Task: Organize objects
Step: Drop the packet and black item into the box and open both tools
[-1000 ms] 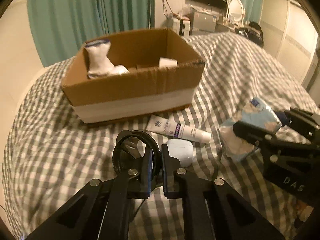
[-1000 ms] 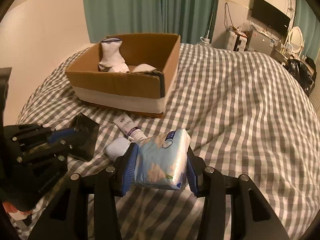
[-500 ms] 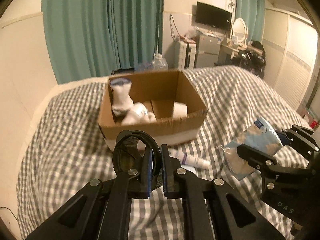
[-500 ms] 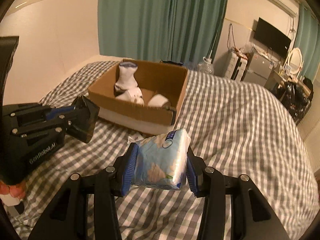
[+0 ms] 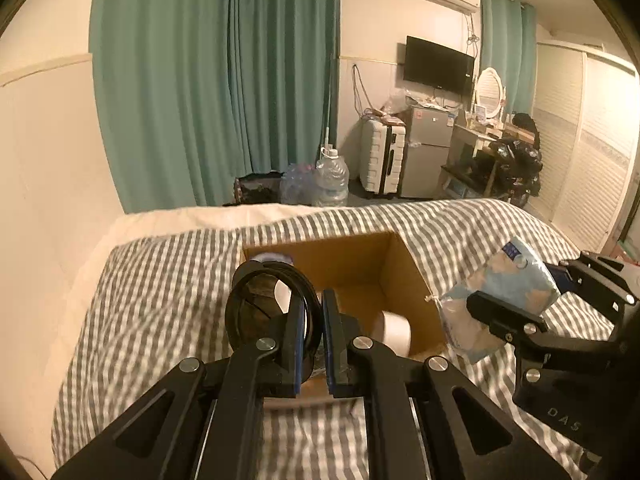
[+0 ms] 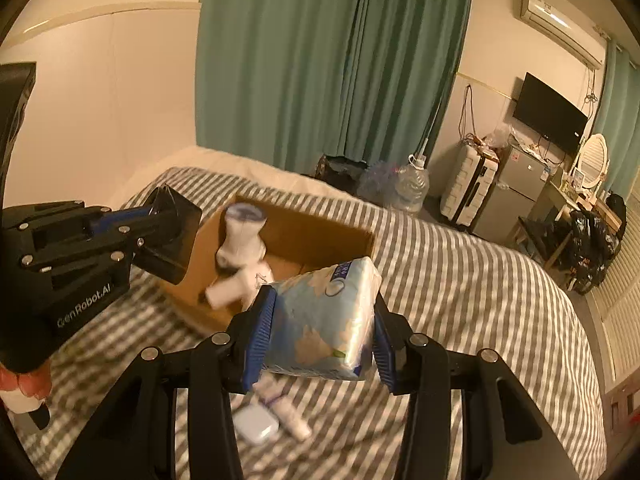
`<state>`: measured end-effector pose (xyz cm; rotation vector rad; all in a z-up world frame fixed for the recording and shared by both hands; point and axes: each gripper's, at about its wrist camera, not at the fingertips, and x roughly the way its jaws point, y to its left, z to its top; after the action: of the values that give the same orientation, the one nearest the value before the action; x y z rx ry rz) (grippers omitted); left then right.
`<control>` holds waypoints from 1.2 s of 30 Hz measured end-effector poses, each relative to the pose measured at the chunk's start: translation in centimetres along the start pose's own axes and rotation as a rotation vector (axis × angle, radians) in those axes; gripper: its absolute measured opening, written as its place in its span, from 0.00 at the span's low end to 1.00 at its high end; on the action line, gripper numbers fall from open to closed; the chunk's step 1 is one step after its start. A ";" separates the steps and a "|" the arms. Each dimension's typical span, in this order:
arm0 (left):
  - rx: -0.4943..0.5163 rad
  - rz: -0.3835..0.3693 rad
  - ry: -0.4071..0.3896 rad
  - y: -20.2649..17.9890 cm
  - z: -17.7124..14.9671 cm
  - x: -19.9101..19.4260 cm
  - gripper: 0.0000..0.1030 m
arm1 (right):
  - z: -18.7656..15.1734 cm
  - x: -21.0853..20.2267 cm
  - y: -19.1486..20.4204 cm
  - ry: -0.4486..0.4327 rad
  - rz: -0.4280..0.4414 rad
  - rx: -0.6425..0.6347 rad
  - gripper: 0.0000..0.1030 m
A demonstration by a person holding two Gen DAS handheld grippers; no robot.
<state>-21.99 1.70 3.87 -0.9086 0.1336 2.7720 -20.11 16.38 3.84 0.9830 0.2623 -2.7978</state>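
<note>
My left gripper (image 5: 310, 344) is shut on a black round lens-like disc (image 5: 256, 312) and holds it in the air over the near side of the open cardboard box (image 5: 396, 268). My right gripper (image 6: 316, 340) is shut on a light blue tissue pack (image 6: 324, 320), raised over the bed just right of the box (image 6: 304, 228). The pack also shows in the left wrist view (image 5: 500, 300). White socks (image 6: 240, 244) and a white roll (image 5: 394, 328) lie inside the box. A white earbud case (image 6: 256, 426) and a white tube (image 6: 288, 416) lie on the bed below the pack.
The bed has a grey and white checked cover (image 6: 460, 280). A cream wall (image 5: 48, 160) borders its left side. Green curtains (image 5: 216, 80), water jugs (image 5: 330, 182), a suitcase (image 5: 382, 160) and a small fridge (image 5: 426, 152) stand beyond the bed's far edge.
Both grippers have risen and moved forward toward the box, each still holding its object. The tube and earbud case have dropped out of the left wrist view.
</note>
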 end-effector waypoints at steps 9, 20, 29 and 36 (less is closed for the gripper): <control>0.029 0.039 0.062 1.1 1.9 7.1 0.08 | 4.1 8.5 -0.7 0.053 -0.006 -0.023 0.43; 0.072 0.011 0.175 0.0 -1.1 13.6 0.07 | 1.1 16.6 -1.0 0.160 0.027 -0.004 0.43; 0.068 -0.001 0.202 -1.0 -1.8 13.7 0.09 | 0.8 15.2 -3.0 0.120 0.070 0.079 0.47; 0.044 0.011 0.179 -1.0 -1.1 9.9 0.32 | 2.4 10.5 -4.2 0.040 0.095 0.130 0.65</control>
<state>-28.87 4.27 -2.94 -1.1469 0.2289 2.6820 -30.55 18.94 -0.46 1.0513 0.0379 -2.7396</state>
